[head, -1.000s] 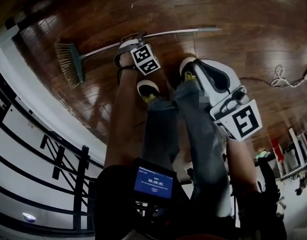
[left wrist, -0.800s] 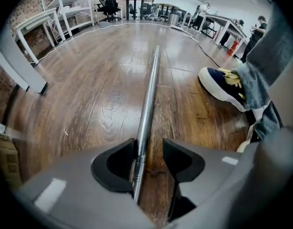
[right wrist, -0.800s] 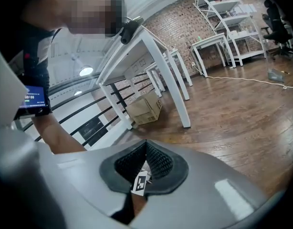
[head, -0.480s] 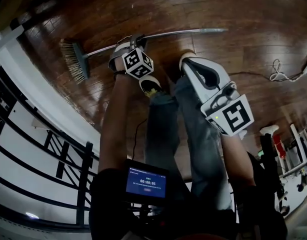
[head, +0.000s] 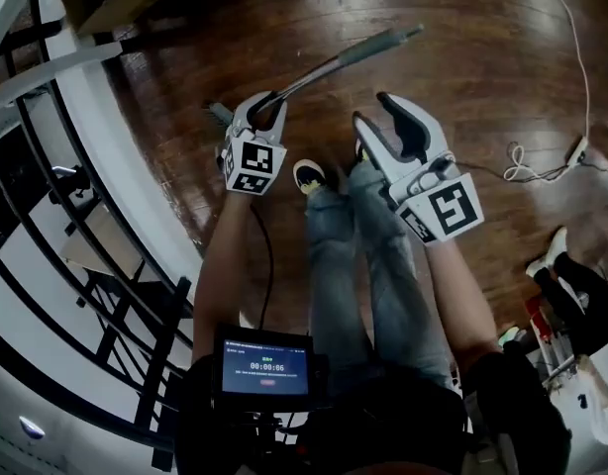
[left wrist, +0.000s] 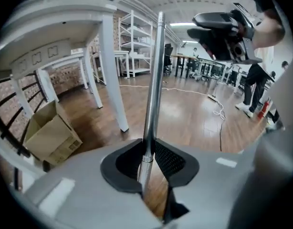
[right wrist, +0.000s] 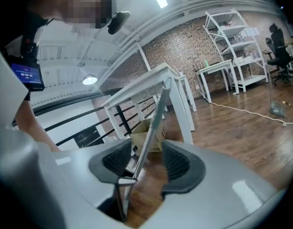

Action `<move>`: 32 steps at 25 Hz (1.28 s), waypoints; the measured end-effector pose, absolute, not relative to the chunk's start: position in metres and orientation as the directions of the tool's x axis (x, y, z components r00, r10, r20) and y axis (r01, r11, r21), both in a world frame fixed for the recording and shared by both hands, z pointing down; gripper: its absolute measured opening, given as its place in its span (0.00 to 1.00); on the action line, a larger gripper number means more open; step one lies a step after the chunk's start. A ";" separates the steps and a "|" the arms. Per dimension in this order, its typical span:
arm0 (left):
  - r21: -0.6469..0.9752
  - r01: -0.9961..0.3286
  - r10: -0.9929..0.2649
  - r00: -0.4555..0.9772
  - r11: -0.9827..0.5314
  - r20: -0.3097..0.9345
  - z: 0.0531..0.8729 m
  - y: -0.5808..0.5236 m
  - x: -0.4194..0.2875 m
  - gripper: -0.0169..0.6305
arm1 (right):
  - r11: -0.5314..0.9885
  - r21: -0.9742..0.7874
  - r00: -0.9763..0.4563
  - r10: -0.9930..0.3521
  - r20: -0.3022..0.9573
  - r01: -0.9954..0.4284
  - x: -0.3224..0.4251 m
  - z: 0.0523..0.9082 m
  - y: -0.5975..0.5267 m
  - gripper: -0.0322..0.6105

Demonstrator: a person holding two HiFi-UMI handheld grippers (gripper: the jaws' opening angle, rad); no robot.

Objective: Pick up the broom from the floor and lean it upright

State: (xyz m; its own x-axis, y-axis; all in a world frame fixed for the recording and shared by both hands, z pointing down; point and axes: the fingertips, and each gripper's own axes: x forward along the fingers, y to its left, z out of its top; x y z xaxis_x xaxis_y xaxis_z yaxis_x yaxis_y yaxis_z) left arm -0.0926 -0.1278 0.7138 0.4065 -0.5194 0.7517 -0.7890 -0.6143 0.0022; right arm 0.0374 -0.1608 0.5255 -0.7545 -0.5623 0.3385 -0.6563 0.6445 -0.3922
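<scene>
Bristles of the broom [head: 354, 55] seem hidden behind forearm [head: 223, 265].

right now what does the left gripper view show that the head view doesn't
Only the left gripper view: white shelving racks, and black pads pressed on the silver metal broom handle, jaws just closed further. Only the head view: blue-jeaned legs and a small lit screen. Both: that handle, held by the left gripper.
</scene>
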 end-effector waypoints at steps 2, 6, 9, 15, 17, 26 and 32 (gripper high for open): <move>0.025 -0.820 -0.547 0.403 -0.572 0.734 0.690 -0.125 -0.097 0.17 | 0.663 -0.418 -0.784 -0.541 0.306 -0.621 0.015 0.511 -0.172 0.45; 0.070 -0.868 -0.612 0.401 -0.491 0.681 0.659 -0.136 -0.099 0.17 | 0.800 -0.375 -0.883 -0.408 0.231 -0.468 -0.067 0.492 -0.201 0.47; 0.149 -0.910 -0.659 0.387 -0.388 0.645 0.648 -0.147 -0.100 0.17 | 0.900 -0.279 -0.939 -0.290 0.187 -0.334 -0.116 0.473 -0.204 0.18; 0.200 -0.948 -0.703 0.319 -0.248 0.635 0.642 -0.200 -0.115 0.17 | 0.904 -0.322 -0.958 -0.248 0.142 -0.282 -0.145 0.466 -0.250 0.17; 0.182 -0.958 -0.700 0.286 -0.222 0.654 0.649 -0.219 -0.122 0.17 | 0.896 -0.340 -0.958 -0.257 0.129 -0.286 -0.146 0.477 -0.276 0.17; 0.123 -0.974 -0.716 0.223 -0.190 0.661 0.664 -0.272 -0.130 0.17 | 0.892 -0.355 -0.960 -0.249 0.130 -0.280 -0.142 0.497 -0.337 0.17; 0.125 -0.974 -0.727 0.226 -0.191 0.648 0.664 -0.283 -0.127 0.17 | 0.904 -0.334 -0.963 -0.235 0.131 -0.266 -0.142 0.495 -0.345 0.18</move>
State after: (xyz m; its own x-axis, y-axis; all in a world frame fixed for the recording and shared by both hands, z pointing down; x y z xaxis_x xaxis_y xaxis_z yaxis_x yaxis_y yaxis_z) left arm -0.1271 -0.2835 0.6643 0.2262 -0.7270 0.6483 -0.9735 -0.1913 0.1252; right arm -0.1421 -0.3453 0.4952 -0.9630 -0.2354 0.1309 -0.2664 0.9040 -0.3344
